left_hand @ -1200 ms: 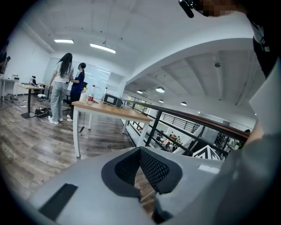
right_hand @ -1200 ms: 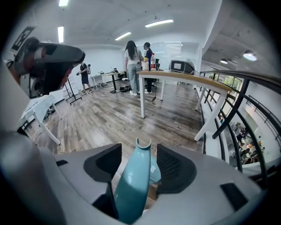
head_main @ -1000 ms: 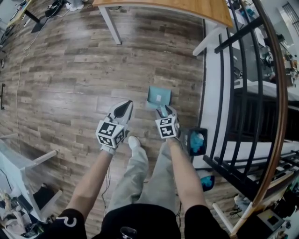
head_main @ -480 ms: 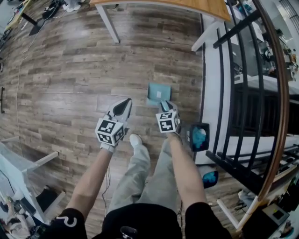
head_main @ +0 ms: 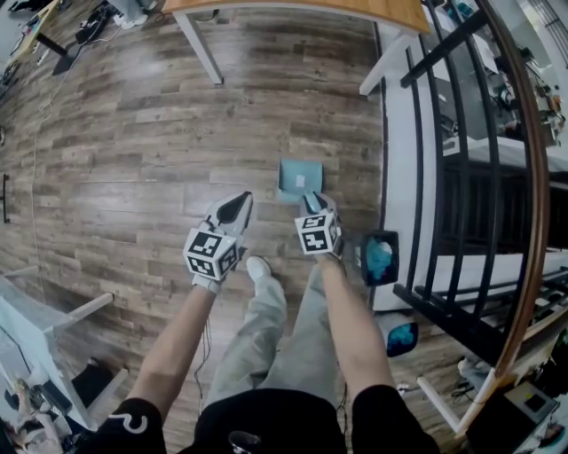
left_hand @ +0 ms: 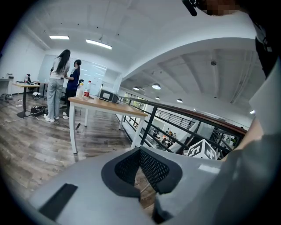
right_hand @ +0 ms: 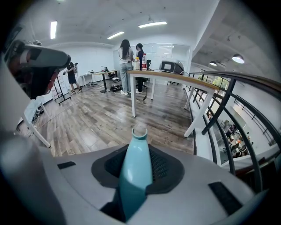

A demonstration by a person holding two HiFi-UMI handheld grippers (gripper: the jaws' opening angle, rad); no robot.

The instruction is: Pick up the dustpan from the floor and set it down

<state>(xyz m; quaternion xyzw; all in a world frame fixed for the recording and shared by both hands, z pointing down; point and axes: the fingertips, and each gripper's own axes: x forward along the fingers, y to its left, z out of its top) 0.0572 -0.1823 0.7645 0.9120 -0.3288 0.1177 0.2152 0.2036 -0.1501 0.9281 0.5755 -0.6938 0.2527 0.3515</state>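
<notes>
Grasp step: the jaws of your right gripper (head_main: pixel 311 207) have just closed on the dustpan (head_main: pixel 300 180) handle. The left gripper (head_main: pixel 236 207), beside the dustpan, is clenched and empty. Next, lift it level off the floor (head_main: pixel 133 160).

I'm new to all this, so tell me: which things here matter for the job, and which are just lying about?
In the job: teal dustpan; right claw, jaws just closed onto its handle.
Just about: left claw, shut and empty; wooden table; black railing; people standing far off.

Flooring is grey-brown wood plank (head_main: pixel 133 151). A wooden-topped table (head_main: pixel 355 12) on white legs stands beside a black railing (right_hand: pixel 217 107). Lighting is by ceiling strip fixtures (right_hand: pixel 151 24).
</notes>
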